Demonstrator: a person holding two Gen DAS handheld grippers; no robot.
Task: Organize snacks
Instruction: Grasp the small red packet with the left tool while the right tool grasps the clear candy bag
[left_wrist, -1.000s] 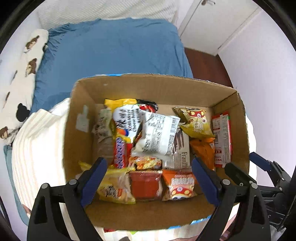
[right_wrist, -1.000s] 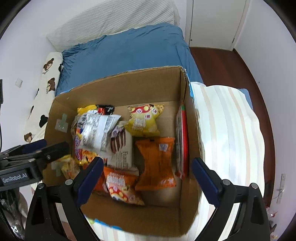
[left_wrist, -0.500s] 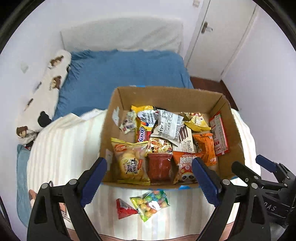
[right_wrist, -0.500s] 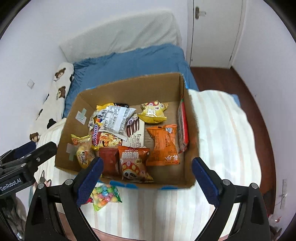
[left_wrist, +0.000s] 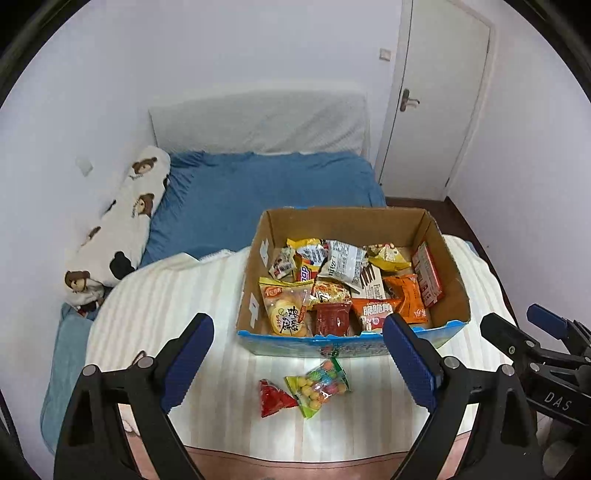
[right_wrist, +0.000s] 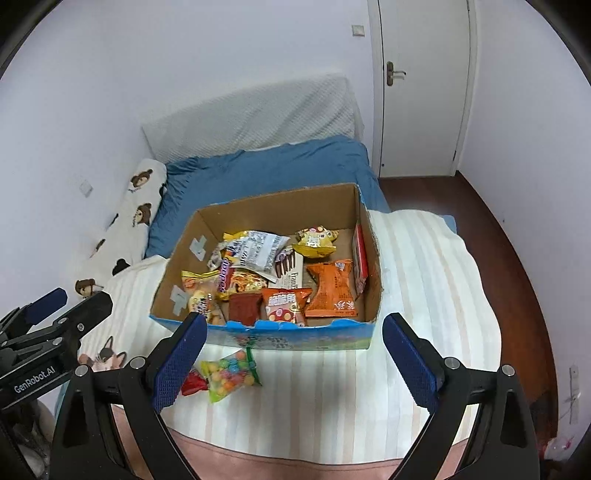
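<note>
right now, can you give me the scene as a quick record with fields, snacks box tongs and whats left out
surface: striped blanket on a bed
container: open cardboard box, blue printed front
in box: many snack packets, among them an orange bag and a yellow bag
outside box: colourful candy bag and small red packet, side by side on the blanket in front of the box
left tongs: open, holding nothing
right tongs: open, holding nothing
background: blue sheet, bear-print pillow, white door
</note>
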